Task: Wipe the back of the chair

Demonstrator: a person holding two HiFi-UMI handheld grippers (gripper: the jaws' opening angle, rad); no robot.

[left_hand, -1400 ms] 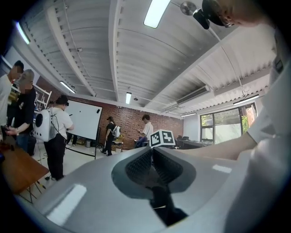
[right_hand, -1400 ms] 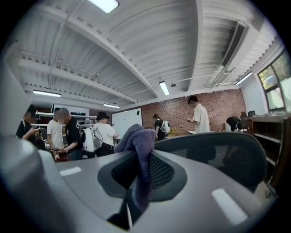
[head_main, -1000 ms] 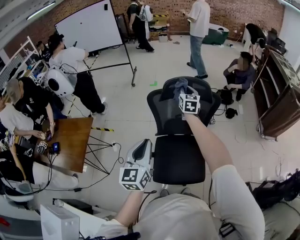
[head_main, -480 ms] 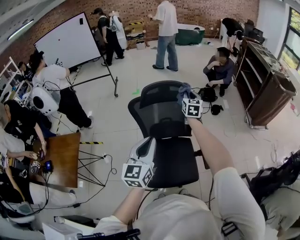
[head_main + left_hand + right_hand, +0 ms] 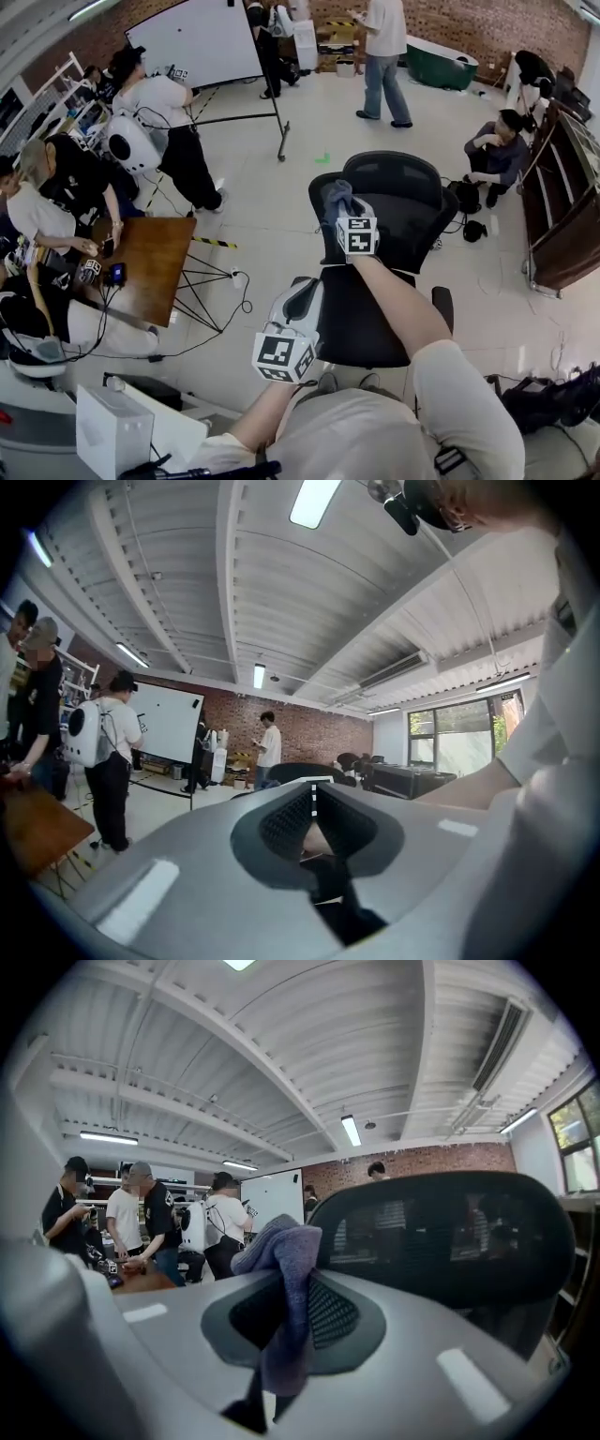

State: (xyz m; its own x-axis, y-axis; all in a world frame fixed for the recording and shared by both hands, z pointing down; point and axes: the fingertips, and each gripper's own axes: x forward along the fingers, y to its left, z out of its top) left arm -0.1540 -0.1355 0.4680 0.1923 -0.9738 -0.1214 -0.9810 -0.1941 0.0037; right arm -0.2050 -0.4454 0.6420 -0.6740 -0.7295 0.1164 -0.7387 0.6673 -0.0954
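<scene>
Right hand-held gripper [image 5: 300,1281]: its jaws are closed on a purple-grey cloth [image 5: 281,1246]. One bunch of the cloth stands above the jaws and a tail hangs down between them.
Left hand-held gripper [image 5: 312,795]: its jaws are together with nothing between them. You hold it low, near the front left corner of the chair's seat [image 5: 370,323], well apart from the back.
Chair [image 5: 394,272]: a black office chair stands on the floor straight in front of you, facing you.
Back [image 5: 408,202]: the mesh panel is upright. In the right gripper view it fills the space just beyond the jaws, to their right.
Cloth against back: in the head view the cloth [image 5: 336,199] lies over the upper left edge of the back, just beside the mesh. Whether it touches the mesh cannot be told.
Desk [image 5: 150,272]: this wooden desk is to your left, well apart from the chair. Small devices lie at its far left edge, where seated people lean in.
Containers: a green tub [image 5: 441,49] stands by the far brick wall, and its inside is not visible.
Count: one chair, one cloth, two hand-held grippers, one desk, one whiteboard [image 5: 202,42] and at least six people around the room.
</scene>
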